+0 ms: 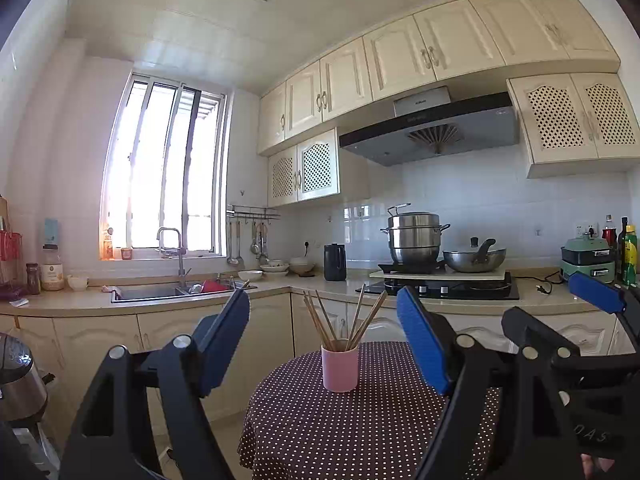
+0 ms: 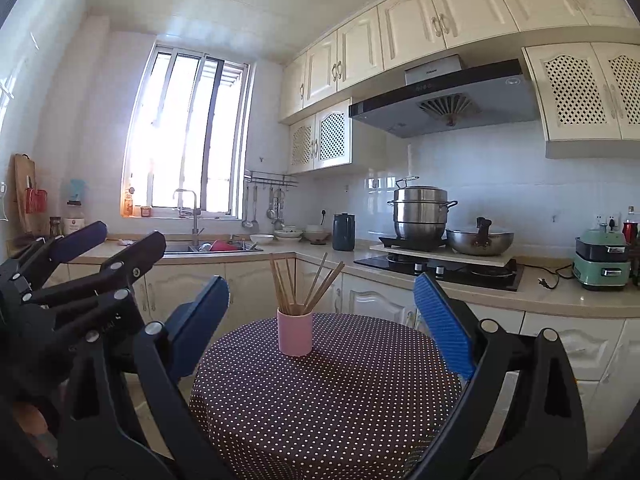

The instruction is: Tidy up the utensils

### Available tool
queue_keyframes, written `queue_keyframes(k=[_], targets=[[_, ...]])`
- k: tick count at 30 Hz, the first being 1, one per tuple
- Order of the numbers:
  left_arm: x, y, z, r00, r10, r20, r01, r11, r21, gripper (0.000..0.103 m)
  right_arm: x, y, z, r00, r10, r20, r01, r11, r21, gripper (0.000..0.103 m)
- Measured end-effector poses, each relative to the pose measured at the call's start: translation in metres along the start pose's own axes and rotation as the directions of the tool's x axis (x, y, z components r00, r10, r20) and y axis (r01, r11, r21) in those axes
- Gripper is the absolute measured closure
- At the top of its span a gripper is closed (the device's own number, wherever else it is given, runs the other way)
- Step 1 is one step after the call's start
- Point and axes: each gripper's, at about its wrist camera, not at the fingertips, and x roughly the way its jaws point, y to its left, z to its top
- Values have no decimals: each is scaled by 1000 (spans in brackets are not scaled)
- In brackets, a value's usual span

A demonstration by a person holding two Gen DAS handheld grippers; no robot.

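A pink cup (image 1: 339,368) stands upright on a round table with a brown polka-dot cloth (image 1: 340,432). Several wooden chopsticks (image 1: 344,318) stand in it, fanned out. It also shows in the right wrist view (image 2: 295,335) with the chopsticks (image 2: 304,286) and the table (image 2: 320,400). My left gripper (image 1: 324,320) is open and empty, held back from the cup with the cup between its blue pads. My right gripper (image 2: 322,300) is open and empty, also short of the cup. Each gripper shows at the edge of the other's view.
Behind the table runs an L-shaped counter with a sink (image 1: 160,292), a black kettle (image 1: 335,262), a stove with a steel pot (image 1: 414,240) and a wok (image 1: 474,260). A green appliance (image 2: 600,260) stands at right. A cooker (image 1: 20,384) sits at lower left.
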Motion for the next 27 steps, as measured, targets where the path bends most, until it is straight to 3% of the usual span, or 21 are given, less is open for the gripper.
queue_keyframes(k=[27], targets=[[2,-3,-4,1000,-9,0,9,1000,7,28,0,-2,-5,1000,-8,-11,8,1000,8,10]])
